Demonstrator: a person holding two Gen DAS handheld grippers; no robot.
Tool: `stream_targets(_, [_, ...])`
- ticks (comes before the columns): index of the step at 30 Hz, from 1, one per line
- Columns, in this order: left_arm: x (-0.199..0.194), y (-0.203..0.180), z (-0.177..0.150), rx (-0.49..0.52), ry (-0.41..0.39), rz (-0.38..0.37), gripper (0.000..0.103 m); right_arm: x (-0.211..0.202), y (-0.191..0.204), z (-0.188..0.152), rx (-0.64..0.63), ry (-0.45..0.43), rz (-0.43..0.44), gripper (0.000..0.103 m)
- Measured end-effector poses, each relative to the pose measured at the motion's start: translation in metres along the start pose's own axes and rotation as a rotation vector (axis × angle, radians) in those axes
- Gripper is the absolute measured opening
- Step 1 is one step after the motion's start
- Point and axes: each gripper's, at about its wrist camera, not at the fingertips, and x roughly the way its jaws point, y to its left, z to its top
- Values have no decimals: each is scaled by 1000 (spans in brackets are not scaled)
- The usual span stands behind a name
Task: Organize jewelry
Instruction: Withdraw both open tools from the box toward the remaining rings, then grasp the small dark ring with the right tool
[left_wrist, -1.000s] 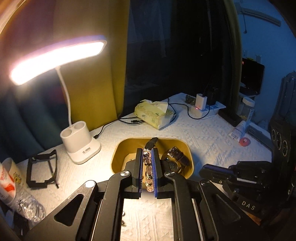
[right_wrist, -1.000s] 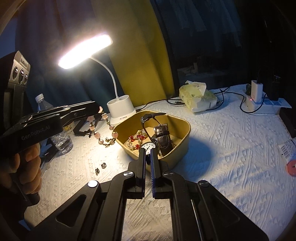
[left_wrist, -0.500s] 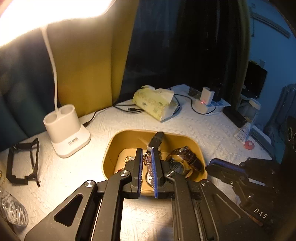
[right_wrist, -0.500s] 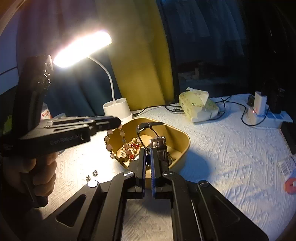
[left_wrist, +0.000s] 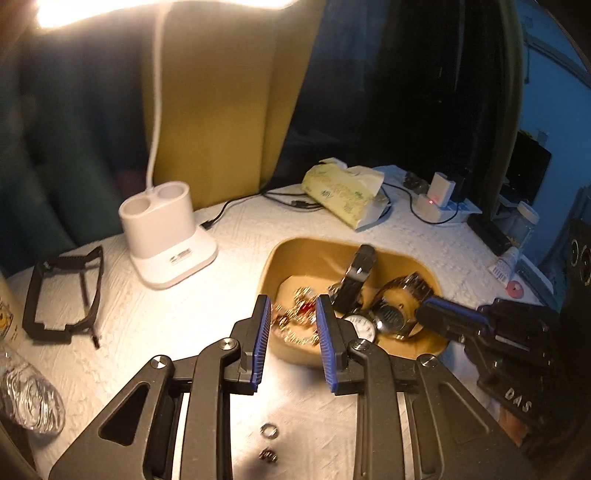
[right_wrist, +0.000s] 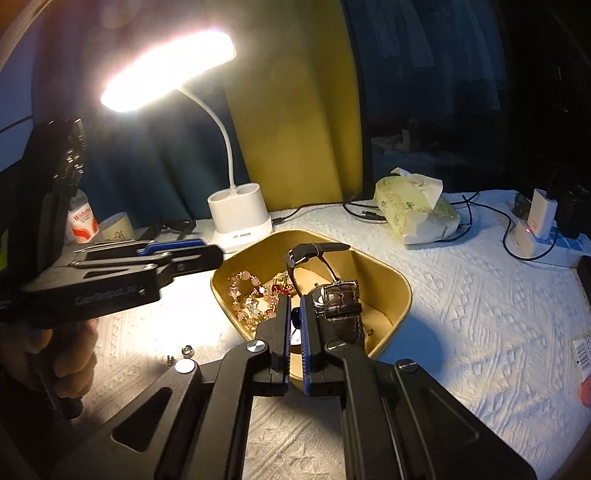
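Note:
My left gripper (left_wrist: 293, 308) hangs over the near left edge of the yellow tray (left_wrist: 413, 260), and its jaws are opening with nothing pressed between the blue pads. The pink bead bracelet (right_wrist: 246, 297) lies loose in the tray (right_wrist: 400, 291) beside a red and gold piece (right_wrist: 277, 288); it shows blurred (left_wrist: 295, 325) past the pads in the left wrist view. Watches share the tray: a black-strapped one (right_wrist: 317, 250) and a brown-strapped one (right_wrist: 341, 300). My right gripper (right_wrist: 293, 308) is shut and empty over the tray's near side. Its tip (left_wrist: 430, 314) enters the left wrist view from the right. The left gripper (right_wrist: 199, 250) shows at the left of the right wrist view, a hand (right_wrist: 70, 354) around its grip.
Two small rings (left_wrist: 269, 431) lie on the white cloth below the left gripper. A white lamp base (left_wrist: 162, 229) stands left of the tray, a tissue pack (left_wrist: 343, 192) and a charger on a power strip (left_wrist: 439, 195) behind it. A black frame (left_wrist: 62, 291) and a bottle (left_wrist: 29, 398) sit far left.
The left gripper came down to the tray and its jaws opened, letting the bead bracelet fall into the tray. The right gripper shifted slightly and stayed shut.

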Motion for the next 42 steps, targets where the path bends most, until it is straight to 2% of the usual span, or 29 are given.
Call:
stream_targets(11, [-15, 26, -19, -42, 18, 17, 27, 4, 1, -1, 3, 51, -81, 5])
stream_targets(17, [-27, 30, -23, -52, 10, 17, 27, 1, 7, -2, 1, 65, -94, 6])
stream_targets(24, [-45, 36, -28, -62, -14, 20, 27, -6, 15, -2, 13, 63, -89, 13])
stream_targets(26, [-50, 38, -30, -66, -21, 22, 27, -9, 21, -1, 1, 60, -90, 16])
stream_targets(29, [-57, 44, -35, -78, -26, 24, 27, -11, 29, -2, -3, 64, -83, 27])
stream_targets(31, [-62, 49, -40, -85, -29, 23, 27, -11, 34, -3, -4, 74, -67, 48])
stream_targets(33, [-68, 53, -45, -92, -32, 23, 27, -12, 42, -6, -11, 78, -52, 56])
stream_targets(42, [-85, 82, -73, -139, -29, 43, 27, -8, 75, -18, -55, 114, -54, 56])
